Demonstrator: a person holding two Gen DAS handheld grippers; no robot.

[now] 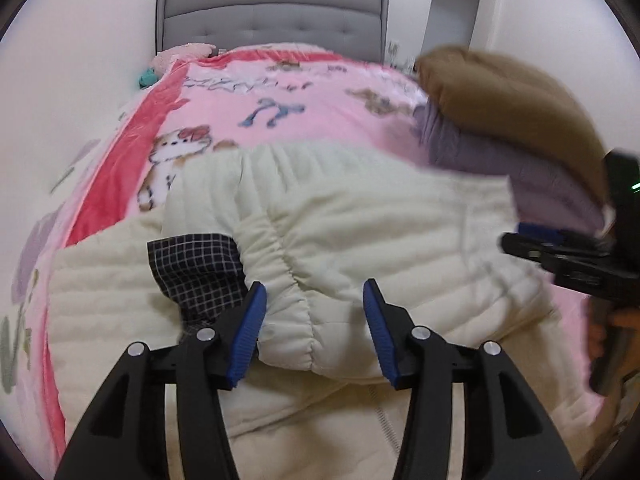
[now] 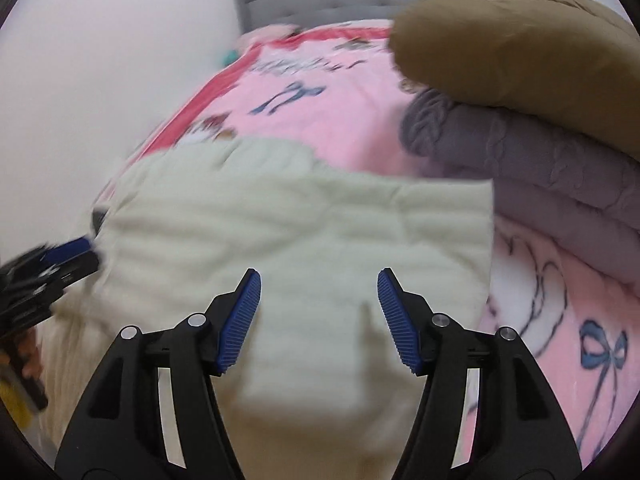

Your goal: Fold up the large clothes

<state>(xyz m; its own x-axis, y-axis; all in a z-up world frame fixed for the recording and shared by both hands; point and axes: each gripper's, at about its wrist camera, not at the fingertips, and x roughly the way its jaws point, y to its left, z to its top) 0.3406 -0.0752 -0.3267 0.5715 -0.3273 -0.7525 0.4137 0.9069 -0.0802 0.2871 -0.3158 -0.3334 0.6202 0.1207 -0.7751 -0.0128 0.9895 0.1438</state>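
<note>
Cream jacket [image 1: 360, 216] under both spread tools [image 1: 314, 300] [image 2: 319, 286].

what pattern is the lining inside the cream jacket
Dark navy with a thin white grid check, on the lining of the cream quilted jacket; clearest in the left wrist view.

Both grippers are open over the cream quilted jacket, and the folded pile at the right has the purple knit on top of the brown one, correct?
Not quite: the brown garment lies on top of the purple knit, as the right wrist view shows. The rest holds: left gripper and right gripper are both open over the cream quilted jacket.
</note>
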